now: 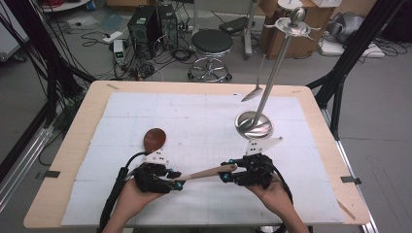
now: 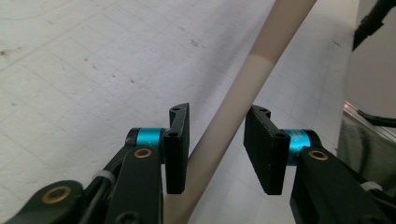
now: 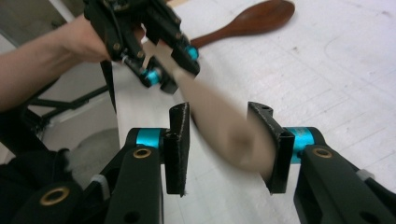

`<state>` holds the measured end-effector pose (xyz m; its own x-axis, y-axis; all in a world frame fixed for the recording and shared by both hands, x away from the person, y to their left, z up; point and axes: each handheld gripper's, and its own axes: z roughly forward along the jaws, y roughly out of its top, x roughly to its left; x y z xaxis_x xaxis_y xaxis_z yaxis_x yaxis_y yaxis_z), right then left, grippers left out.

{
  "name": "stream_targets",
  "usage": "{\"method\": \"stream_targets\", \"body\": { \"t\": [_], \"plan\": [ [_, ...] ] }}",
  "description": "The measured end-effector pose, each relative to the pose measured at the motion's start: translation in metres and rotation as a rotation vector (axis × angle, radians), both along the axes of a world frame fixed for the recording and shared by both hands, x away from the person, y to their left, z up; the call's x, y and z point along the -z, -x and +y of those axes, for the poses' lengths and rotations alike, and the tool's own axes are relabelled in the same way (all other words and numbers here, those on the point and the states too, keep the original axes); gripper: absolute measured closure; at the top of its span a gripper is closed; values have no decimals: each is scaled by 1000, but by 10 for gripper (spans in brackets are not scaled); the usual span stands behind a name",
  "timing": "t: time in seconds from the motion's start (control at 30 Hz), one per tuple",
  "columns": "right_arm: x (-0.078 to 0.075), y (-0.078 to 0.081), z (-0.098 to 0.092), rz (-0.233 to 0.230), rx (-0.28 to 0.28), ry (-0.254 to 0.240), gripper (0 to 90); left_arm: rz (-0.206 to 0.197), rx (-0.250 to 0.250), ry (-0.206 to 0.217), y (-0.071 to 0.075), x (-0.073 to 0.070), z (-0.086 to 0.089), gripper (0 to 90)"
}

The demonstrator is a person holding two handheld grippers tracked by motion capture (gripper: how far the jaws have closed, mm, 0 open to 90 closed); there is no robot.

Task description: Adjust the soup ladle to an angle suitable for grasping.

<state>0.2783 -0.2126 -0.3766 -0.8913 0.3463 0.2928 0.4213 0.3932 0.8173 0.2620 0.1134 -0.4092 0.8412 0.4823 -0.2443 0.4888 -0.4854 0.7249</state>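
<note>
— What sits on the white mat (image 1: 145, 111) at two o'clock?
— A metal stand (image 1: 254, 124) with a tall pole, a metal spoon (image 1: 252, 93) hanging beside it.
— And at ten o'clock?
— A dark wooden spoon (image 1: 154, 139).
— Beyond the table (image 1: 77, 131)?
— At twelve o'clock, a black stool (image 1: 212, 43) and computer towers (image 1: 151, 24).

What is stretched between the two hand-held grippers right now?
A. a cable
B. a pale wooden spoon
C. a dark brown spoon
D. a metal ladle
B: a pale wooden spoon spans from the left gripper to the right gripper, while the dark brown spoon lies apart on the white mat and the metal ladle hangs on its stand.
</note>
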Motion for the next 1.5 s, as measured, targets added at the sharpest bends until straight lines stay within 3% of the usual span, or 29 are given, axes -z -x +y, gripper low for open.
{"method": "stream_targets", "body": {
  "t": [0.1, 0.2, 0.43, 0.53, 0.7, 0.9, 1.37, 1.5],
  "plan": [
    [-2, -1, -1, -1, 10, -18, 638, -3, 3, -27, 0, 1, -4, 611],
    [-1, -3, -2, 1, 22, 9, 606, -18, 0, -51, 0, 0, -7, 624],
    [3, -5, -12, 26, 68, 13, 512, -32, -27, -20, 0, -4, 1, 645],
    [6, -4, -11, 43, 65, 23, 522, -33, -38, -4, -1, -6, 2, 656],
    [4, -4, 0, 38, 41, 17, 570, -29, -48, -20, -2, -8, -1, 664],
    [1, -8, 3, 41, 70, 5, 571, -36, -30, -29, -1, -11, -4, 689],
    [-1, -13, 24, 38, 74, 7, 556, -36, 22, 8, 0, -17, -21, 779],
    [0, -14, 28, 44, 80, -4, 544, -44, 12, 7, 0, -18, -22, 779]
  ]
}}
